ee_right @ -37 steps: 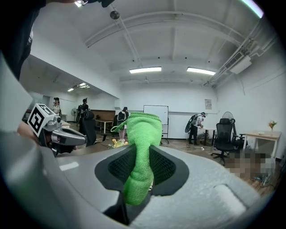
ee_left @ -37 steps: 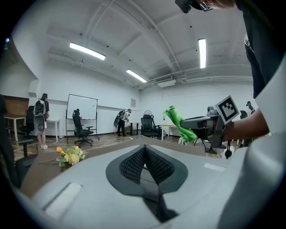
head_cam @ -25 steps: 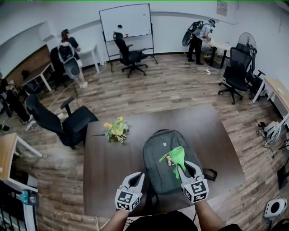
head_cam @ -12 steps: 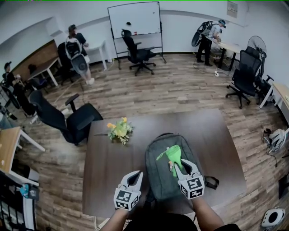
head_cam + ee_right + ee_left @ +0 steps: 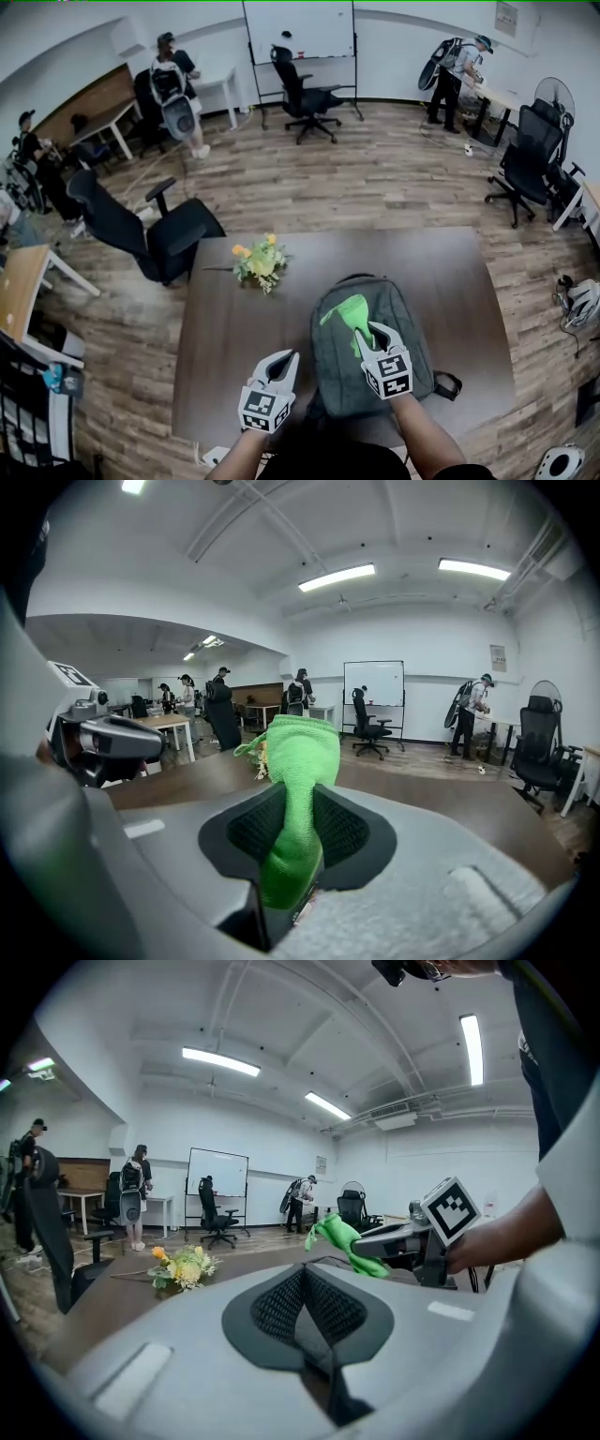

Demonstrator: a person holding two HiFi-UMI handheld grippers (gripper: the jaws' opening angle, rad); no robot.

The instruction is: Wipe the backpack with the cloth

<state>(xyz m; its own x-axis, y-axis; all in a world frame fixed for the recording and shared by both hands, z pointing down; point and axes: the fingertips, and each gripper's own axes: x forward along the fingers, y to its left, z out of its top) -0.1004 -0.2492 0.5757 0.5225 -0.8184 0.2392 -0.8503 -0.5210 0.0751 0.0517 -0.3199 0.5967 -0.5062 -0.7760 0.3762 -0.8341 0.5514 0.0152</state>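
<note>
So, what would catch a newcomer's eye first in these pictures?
The green cloth, clamped in the right tongs, hangs above the grey backpack, which lies on the dark table. A small bunch of yellow flowers lies on the table to the left of the backpack.

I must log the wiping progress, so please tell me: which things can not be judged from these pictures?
- Whether the cloth touches the backpack: head view, the cloth covers the spot; right gripper view, the right claw blocks the backpack.
- Backpack's near end: head view, under the right claw and arm.
- Stains on the backpack: head view, too small.
</note>
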